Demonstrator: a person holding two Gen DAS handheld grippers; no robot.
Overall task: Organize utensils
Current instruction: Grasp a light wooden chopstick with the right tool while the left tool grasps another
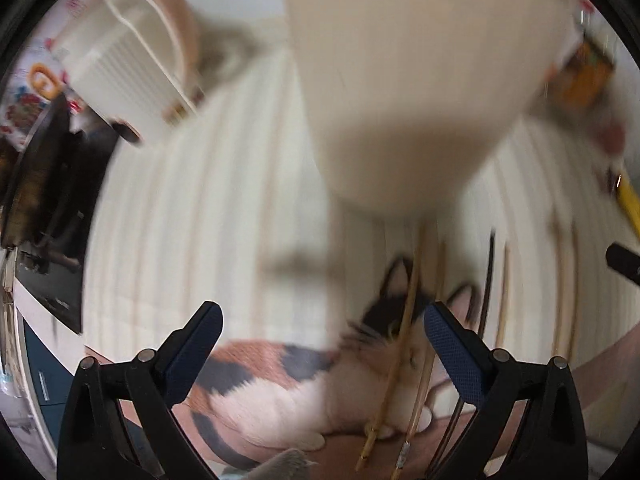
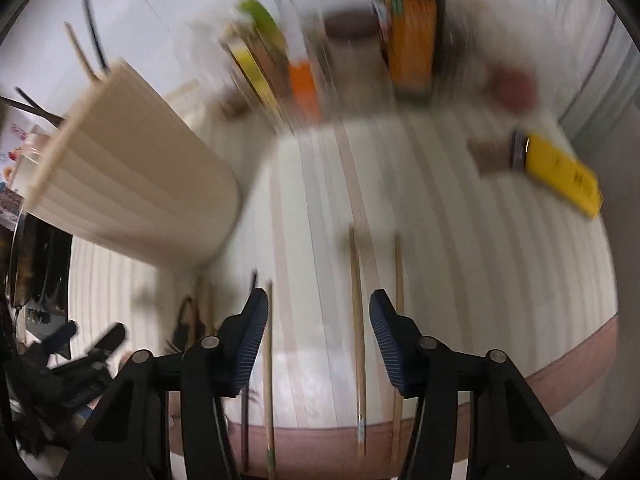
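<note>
Chopsticks (image 2: 357,320) lie loose on a pale striped mat (image 2: 460,240), roughly parallel with one another, their tips reaching over the mat's brown border toward the camera. The arrangement reads as a scatter awaiting collection. A ribbed cream holder (image 2: 132,192) stands at the mat's left side with several sticks already upright in it, which suggests it is the destination for the rest.

Right gripper (image 2: 318,320): pointed steeply down over the mat, jaws apart and empty. One light chopstick runs through the gap between them, nearer the right pad; a second (image 2: 268,344) lies just beside the left pad and a third (image 2: 398,272) passes behind the right pad. Neither pad appears to press on any stick, though motion blur limits certainty. The straddling pose is probably chosen so that closing would pinch the middle stick across its width.

Left gripper (image 1: 322,320): also aimed downward, jaws wide apart, nothing between the pads. Below it the holder's wall (image 1: 400,80) fills the upper view. Two thin chopsticks (image 1: 400,340) cross a cat-print cloth (image 1: 280,380) in the gap, nearer the right pad, touching neither.

Both views are blurred; finer contact cannot be judged.
</note>
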